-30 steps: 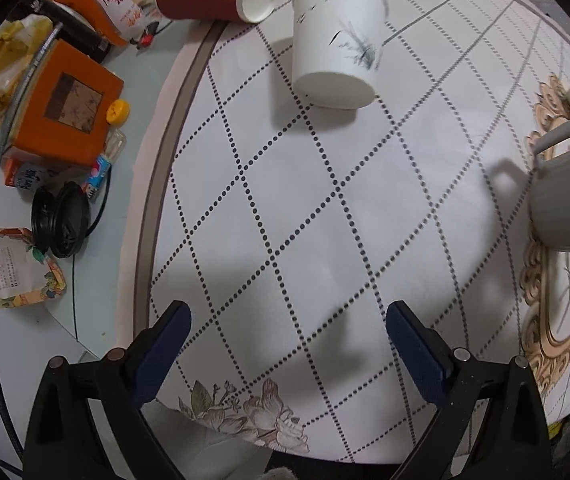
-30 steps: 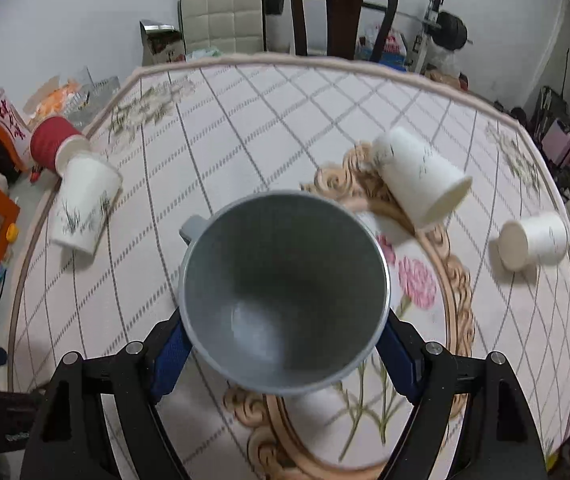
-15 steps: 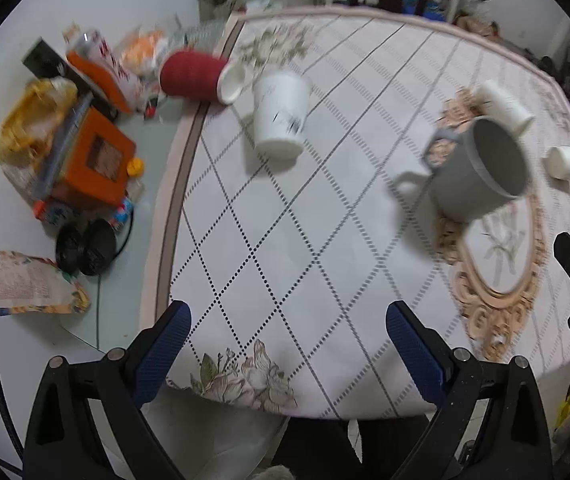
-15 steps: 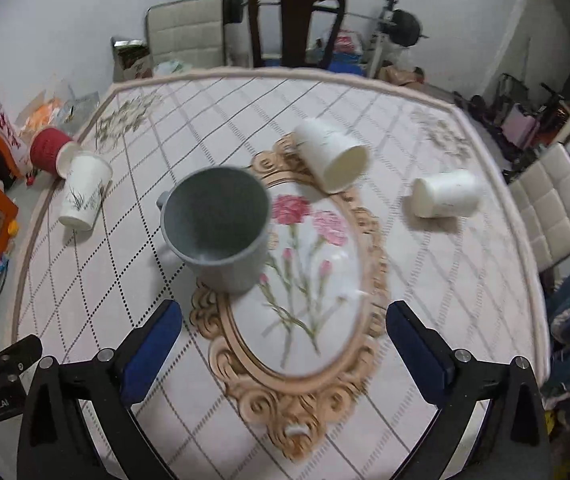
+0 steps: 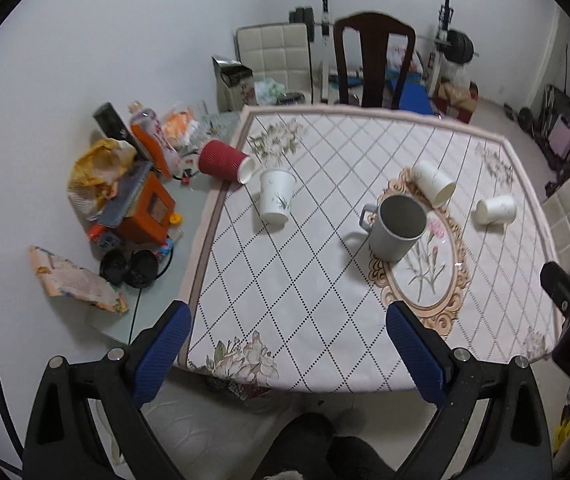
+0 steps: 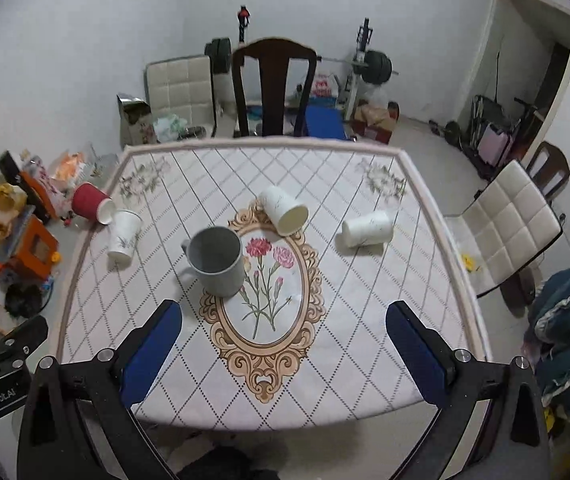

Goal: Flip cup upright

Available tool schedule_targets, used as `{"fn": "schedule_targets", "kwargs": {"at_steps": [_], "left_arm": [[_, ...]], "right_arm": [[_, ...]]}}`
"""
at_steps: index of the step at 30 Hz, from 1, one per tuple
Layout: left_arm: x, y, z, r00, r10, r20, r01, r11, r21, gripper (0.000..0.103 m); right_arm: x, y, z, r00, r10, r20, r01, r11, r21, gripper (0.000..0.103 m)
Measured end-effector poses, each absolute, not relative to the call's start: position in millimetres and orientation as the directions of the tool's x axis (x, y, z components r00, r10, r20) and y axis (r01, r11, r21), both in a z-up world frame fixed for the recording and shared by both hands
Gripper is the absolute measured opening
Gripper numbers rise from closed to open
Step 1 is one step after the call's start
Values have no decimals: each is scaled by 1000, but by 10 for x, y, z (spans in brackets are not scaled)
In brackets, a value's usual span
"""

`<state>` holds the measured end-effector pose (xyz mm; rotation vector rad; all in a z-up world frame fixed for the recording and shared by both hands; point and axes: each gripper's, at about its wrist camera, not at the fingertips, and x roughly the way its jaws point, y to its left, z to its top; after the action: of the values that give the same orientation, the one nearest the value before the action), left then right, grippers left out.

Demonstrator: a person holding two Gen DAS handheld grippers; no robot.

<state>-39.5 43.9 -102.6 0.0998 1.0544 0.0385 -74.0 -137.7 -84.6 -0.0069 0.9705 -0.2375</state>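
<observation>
Left wrist view shows the left hand-held gripper held back over the near edge of the surface, raised well above it and tilted down toward the cloth, its blue-padded fingers spread wide with nothing between them. Right wrist view shows the right hand-held gripper in much the same pose, also pulled back past the near edge, released and carrying nothing; part of the left one's black frame sits at 8 o'clock in that view. One grey mug stands upright, mouth up, on the left rim of the oval floral medallion at the middle of the cloth, its handle toward 9 o'clock, well apart from both grippers. Four disposable cups are on the surface. One white paper cup with a grass print stands mouth down at 9 o'clock from the mug. One red ribbed cup lies on its side just beyond it at the cloth's left border, apparently touching. Two more white cups lie on their sides: one at 1 o'clock from the mug on the medallion's upper rim, the other at 3 o'clock, apart from it. One dark wooden chair stands at the far edge, 12 o'clock.
</observation>
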Motion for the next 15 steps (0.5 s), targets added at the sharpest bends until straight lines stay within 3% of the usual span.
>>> {"fn": "schedule_targets", "kwargs": {"at_steps": [15], "left_arm": [[-1094, 458, -415, 599, 57, -798, -5, 998, 68, 100]], "right_arm": [[-1524, -1281, 22, 624, -179, -761, 163, 982, -98, 103]]}}
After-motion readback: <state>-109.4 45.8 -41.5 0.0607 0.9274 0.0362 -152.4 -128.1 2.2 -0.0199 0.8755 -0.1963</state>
